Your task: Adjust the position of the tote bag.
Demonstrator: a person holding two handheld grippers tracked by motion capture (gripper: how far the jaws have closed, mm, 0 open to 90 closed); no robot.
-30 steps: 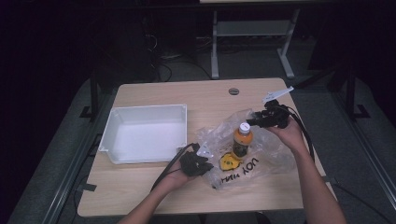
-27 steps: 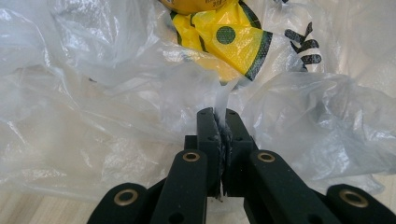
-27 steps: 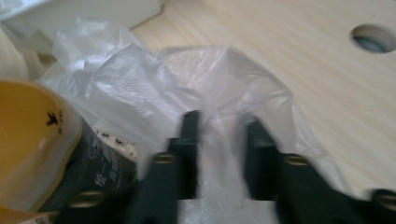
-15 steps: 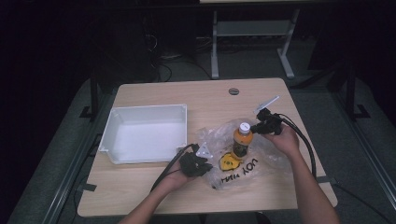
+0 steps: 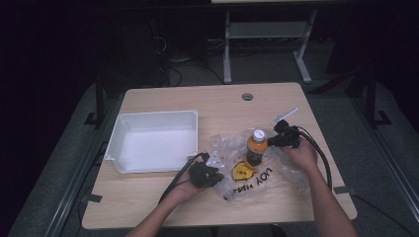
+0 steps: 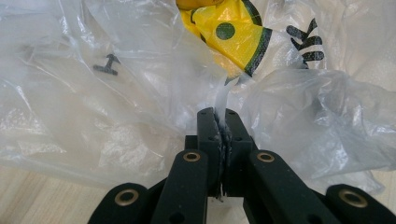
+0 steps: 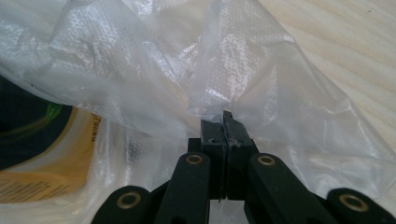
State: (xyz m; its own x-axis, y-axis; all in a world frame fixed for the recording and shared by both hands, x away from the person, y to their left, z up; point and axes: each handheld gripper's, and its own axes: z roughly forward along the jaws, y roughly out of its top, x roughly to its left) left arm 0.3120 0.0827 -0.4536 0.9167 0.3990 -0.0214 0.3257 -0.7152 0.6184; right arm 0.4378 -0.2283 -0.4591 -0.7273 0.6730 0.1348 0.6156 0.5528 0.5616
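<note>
A: In the high view, what differs from a second ago?

B: The right gripper [image 5: 278, 139] has come down to the clear plastic bag [image 5: 276, 173] beside the orange bottle [image 5: 256, 147], which stands upright in the bag on the table [image 5: 163, 197], right of the white tray [image 5: 153, 143]. Its jaws have just been closing, film between them. The left gripper [image 5: 212, 174] hasn't moved.

A: Left gripper view?

B: Left gripper [image 6: 218, 119] clenched on a fold of bag [image 6: 116, 93], below the yellow packet [image 6: 229, 32].

A: Right gripper view?

B: Right gripper [image 7: 223, 122] clamped on the bag [image 7: 243, 70] edge.
</note>
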